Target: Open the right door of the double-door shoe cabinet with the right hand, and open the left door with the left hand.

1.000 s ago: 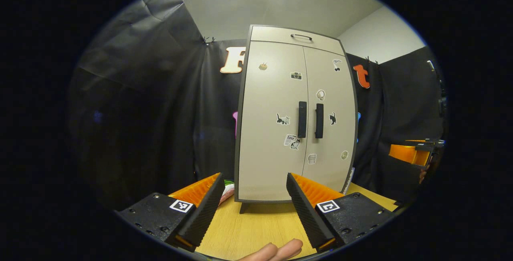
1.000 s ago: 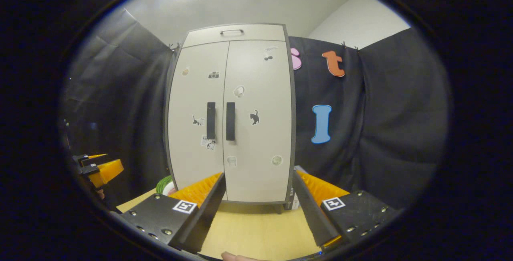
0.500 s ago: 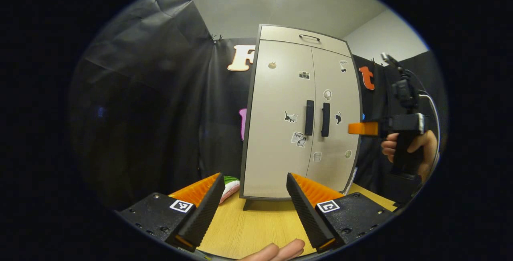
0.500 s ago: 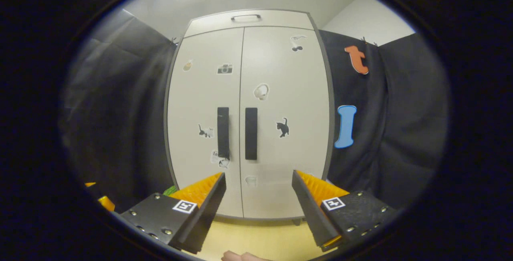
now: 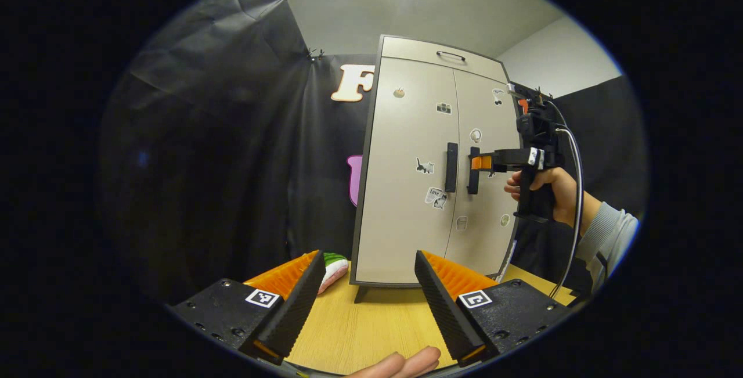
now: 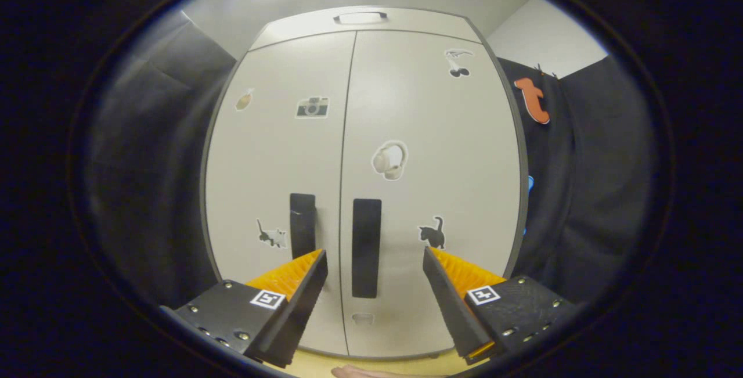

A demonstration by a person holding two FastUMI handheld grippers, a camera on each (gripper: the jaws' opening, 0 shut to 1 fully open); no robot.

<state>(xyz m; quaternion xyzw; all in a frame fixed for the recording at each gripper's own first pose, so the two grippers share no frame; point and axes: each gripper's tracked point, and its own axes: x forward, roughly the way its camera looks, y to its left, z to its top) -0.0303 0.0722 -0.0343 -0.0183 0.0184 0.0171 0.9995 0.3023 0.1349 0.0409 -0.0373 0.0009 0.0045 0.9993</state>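
Note:
A beige double-door shoe cabinet (image 5: 406, 192) stands on the wooden table, both doors closed, each with a black vertical handle by the centre seam. In the left gripper view, my left gripper (image 5: 369, 253) is open and well short of the cabinet, above the table. Farther off, a hand (image 5: 548, 183) holds my right gripper (image 5: 479, 162) with its tips at the right door handle (image 5: 474, 170), beside the left door handle (image 5: 451, 159). In the right gripper view, my right gripper (image 6: 374, 253) is open, and the right door handle (image 6: 366, 247) sits in the gap between its fingers. The left door handle (image 6: 302, 224) is just left of it.
The wooden table (image 5: 371, 320) runs from my left gripper to the cabinet's feet. A green, white and pink object (image 5: 335, 265) lies at the cabinet's left foot. A top drawer with a thin handle (image 5: 451, 54) sits above the doors. Fingers of a hand (image 5: 400, 362) show at the bottom.
My right gripper has moved forward and up to the cabinet, so the right door handle now lies between its open fingers. My left gripper has stayed almost still. Both doors remain closed.

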